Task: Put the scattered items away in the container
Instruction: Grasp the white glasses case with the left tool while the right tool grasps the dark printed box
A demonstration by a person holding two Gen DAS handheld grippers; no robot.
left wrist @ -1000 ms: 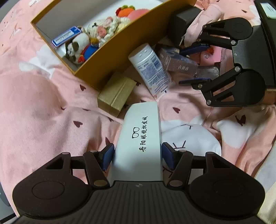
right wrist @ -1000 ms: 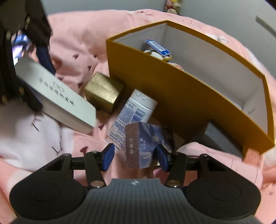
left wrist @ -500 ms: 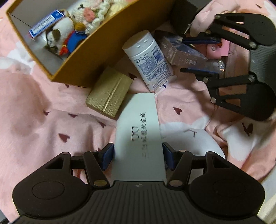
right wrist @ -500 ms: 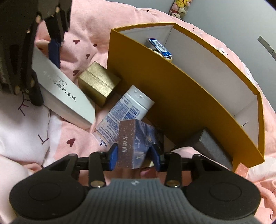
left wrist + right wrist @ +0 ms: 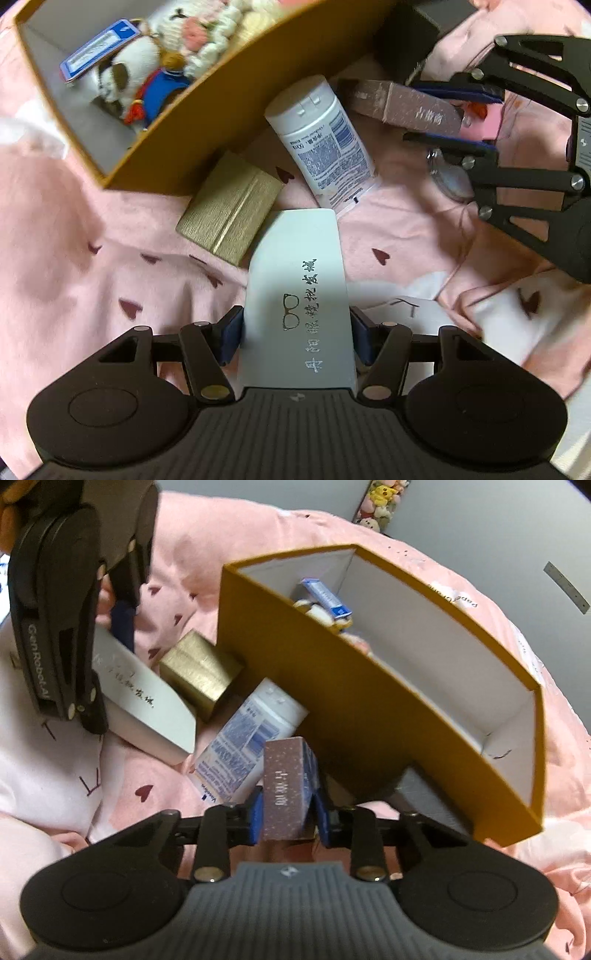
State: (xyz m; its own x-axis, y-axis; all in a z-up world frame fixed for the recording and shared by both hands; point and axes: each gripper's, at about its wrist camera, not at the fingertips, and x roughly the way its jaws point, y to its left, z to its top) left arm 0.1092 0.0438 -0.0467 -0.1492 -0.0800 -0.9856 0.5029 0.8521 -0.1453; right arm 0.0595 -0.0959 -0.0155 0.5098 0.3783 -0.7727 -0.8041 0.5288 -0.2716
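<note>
Now right gripper (image 5: 287,814) jaws closing on speckled maroon carton (image 5: 286,786), earlier loosely straddled; flat white glasses case (image 5: 297,306) held clamped in left gripper (image 5: 295,332); both ready for mustard cardboard box (image 5: 369,716).

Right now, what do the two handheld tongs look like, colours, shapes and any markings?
Both are matte black plastic. The left tongs and right tongs each have a ribbed grey-black centre plate with a small logo, two round lobes, silver rivets, jointed black linkages and blue pads. White lettering on the left tongs' side reads "GenRobot.AI".
</note>
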